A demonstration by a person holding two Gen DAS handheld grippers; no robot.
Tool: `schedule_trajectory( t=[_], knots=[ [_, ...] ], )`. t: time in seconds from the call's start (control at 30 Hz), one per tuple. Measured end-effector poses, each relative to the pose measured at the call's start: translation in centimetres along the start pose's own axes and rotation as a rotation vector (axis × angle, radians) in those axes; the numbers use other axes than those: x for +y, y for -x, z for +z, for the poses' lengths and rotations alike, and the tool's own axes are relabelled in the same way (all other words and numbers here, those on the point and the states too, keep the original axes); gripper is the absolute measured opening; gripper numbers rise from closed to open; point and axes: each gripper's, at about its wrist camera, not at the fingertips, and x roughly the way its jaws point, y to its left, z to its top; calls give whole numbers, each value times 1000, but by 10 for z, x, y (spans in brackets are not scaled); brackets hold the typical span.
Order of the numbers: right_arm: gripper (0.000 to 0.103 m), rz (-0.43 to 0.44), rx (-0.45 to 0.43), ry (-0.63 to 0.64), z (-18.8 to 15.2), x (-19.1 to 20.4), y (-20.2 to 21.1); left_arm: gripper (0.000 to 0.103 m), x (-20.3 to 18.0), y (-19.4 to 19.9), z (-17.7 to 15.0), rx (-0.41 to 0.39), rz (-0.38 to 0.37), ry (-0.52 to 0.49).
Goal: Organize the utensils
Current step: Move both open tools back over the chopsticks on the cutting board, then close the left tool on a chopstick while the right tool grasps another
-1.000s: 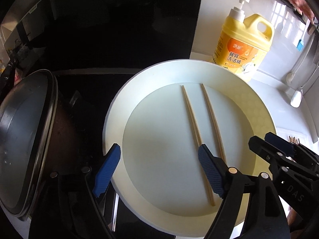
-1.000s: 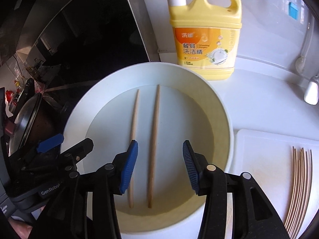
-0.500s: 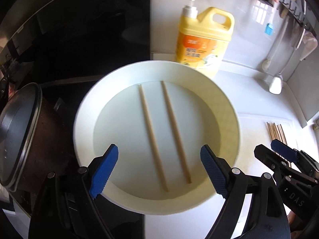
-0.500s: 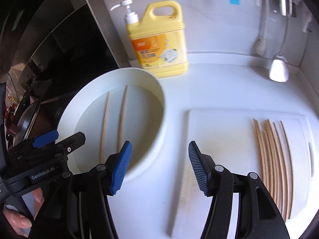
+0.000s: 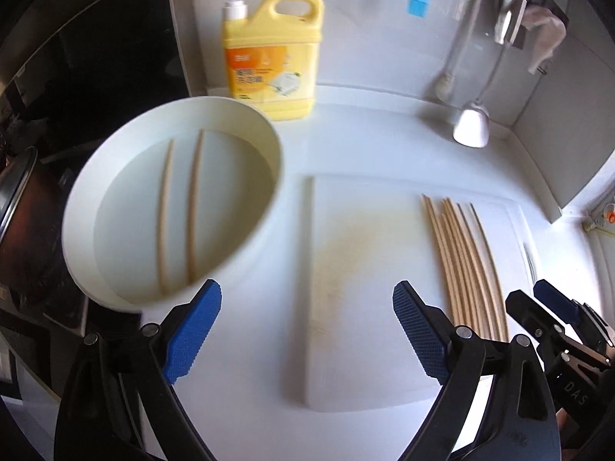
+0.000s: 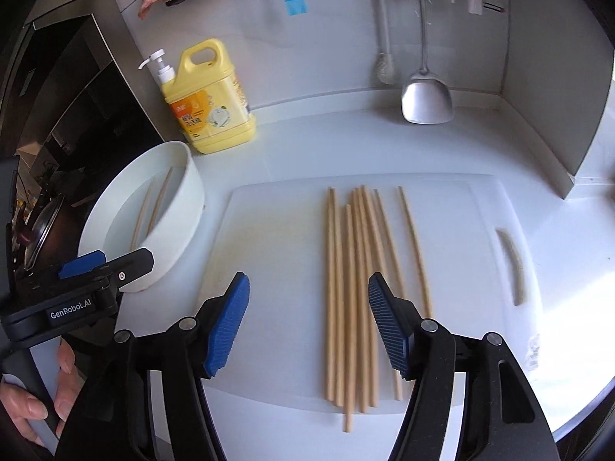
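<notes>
You have bright daylight on the white counter, which comes close to washing out. The black panel at the left of both views stays nearly unreadable. Your left wrist view is smeared by motion: the basin rim, the detergent bottle label and the hanging ladle are soft. Your right wrist view is sharper; the chopsticks read clean. Fisheye bending curves straight edges toward a dark rim in every corner.

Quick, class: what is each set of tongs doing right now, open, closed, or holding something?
Left tongs: open, just been widening, holding nothing.
Right tongs: open, just been widening, empty above the pale wooden chopsticks.
</notes>
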Motion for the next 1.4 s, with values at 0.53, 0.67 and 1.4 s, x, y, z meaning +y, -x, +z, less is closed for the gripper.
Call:
schedule_trajectory(
  t=[0.53, 0.67, 1.4],
  knots=[
    [68, -40, 31, 11, -20, -118, -15, 95, -84, -22, -35, 6, 95, 18],
    [68, -61, 20, 24, -20, -115, -38, 95, -84, -41, -37, -12, 91, 12],
    [68, -199, -62, 117, -28, -99, -78, 95, -95, -88, -50, -86, 55, -5]
  ],
)
